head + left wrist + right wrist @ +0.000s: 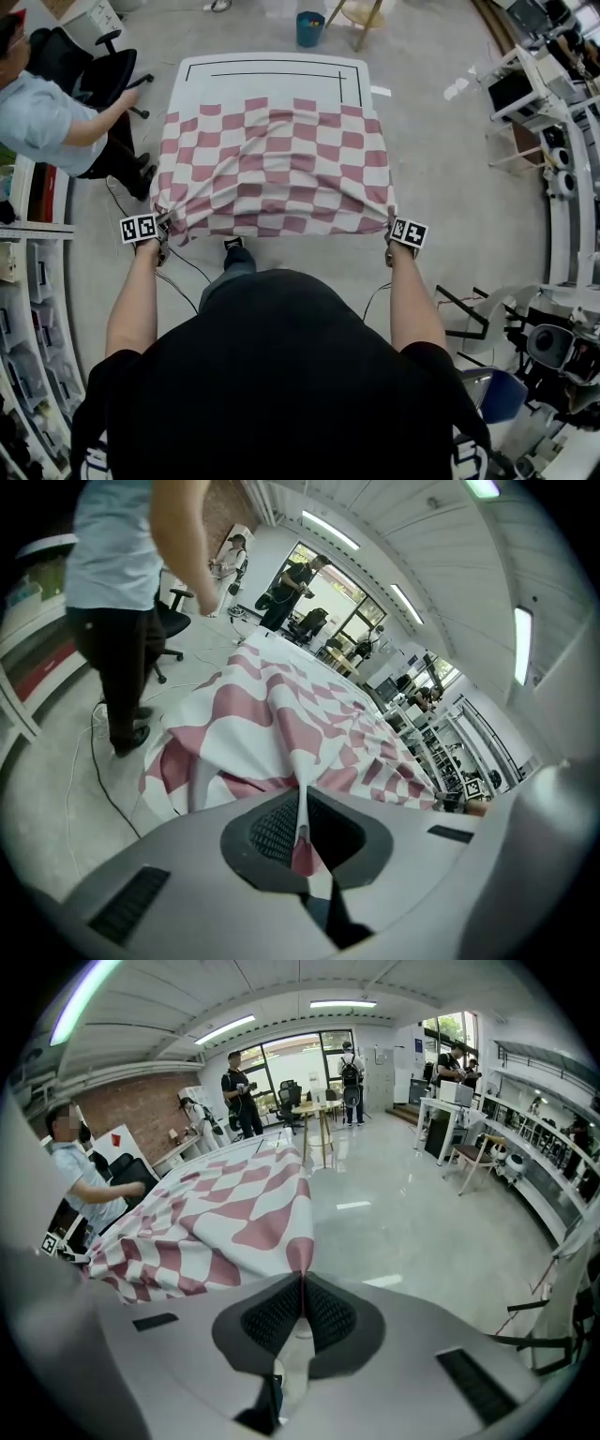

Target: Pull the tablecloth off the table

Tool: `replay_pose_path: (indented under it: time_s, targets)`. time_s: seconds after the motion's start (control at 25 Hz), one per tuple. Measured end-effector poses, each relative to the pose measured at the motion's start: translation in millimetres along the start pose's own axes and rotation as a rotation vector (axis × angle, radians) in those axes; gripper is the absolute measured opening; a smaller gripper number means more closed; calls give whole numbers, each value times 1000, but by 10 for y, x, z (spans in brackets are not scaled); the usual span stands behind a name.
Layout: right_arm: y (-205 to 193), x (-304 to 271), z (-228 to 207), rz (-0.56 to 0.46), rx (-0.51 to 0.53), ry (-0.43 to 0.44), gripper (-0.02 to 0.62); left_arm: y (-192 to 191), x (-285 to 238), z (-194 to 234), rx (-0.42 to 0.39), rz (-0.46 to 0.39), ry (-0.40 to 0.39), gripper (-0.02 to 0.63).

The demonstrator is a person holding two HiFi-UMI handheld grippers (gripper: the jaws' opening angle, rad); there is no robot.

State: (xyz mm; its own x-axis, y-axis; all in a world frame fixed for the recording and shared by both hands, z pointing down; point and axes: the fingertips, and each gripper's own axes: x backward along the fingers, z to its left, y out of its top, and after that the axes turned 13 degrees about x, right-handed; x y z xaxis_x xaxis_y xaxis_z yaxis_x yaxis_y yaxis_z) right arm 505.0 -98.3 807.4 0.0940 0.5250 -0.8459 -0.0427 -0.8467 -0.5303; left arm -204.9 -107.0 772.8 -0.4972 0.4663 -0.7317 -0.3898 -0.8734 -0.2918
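Note:
A red and white checked tablecloth [272,164] covers the near part of a white table [272,75], whose far end is bare. Its near edge hangs off the table toward me. My left gripper [163,229] is shut on the cloth's near left corner, and my right gripper [391,228] is shut on the near right corner. In the left gripper view the tablecloth [291,719] runs pinched between the dark pads [274,827]. The right gripper view shows the tablecloth [220,1218] drawn into a fold between the pads [328,1314].
A person in a light blue shirt [42,117] stands at the table's left side by a black office chair [98,70]. A teal bin [309,28] and a wooden stool [361,14] stand beyond the table. Shelves [28,281] line the left, desks and equipment [553,141] the right.

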Motion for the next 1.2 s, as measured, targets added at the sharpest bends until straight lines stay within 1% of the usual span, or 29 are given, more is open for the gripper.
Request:
replay_pose_path:
  time_s: [0.32, 0.4, 0.44, 0.6, 0.72, 0.76, 0.88, 0.96, 1.2]
  targets:
    - [-2, 36, 68, 22, -30, 5, 27, 71, 84, -85, 1, 15, 8, 23]
    - [-79, 76, 125, 31, -36, 2, 27, 38, 126, -50, 0, 22, 4, 23]
    - [-172, 119, 166, 33, -37, -1, 28, -35, 176, 4, 2, 22, 1, 23]
    - [-697, 458, 369, 31, -27, -17, 28, -558, 535, 311, 13, 11, -10, 23]
    - [-793, 670, 473, 42, -26, -30, 28, -683, 741, 387, 20, 18, -18, 23]
    - [-904, 764, 527, 42, -28, -36, 28, -792, 832, 452, 21, 21, -25, 23]
    - [-1580, 1157, 803, 25, -41, -62, 28, -1380, 1221, 832, 13, 24, -53, 23]
    - [-1954, 1360, 1003, 18, -56, -72, 28, -1672, 1462, 1074, 12, 30, -60, 23]
    - [-2658, 1726, 1460, 30, -80, -84, 28, -2115, 1925, 1535, 11, 56, -65, 23]
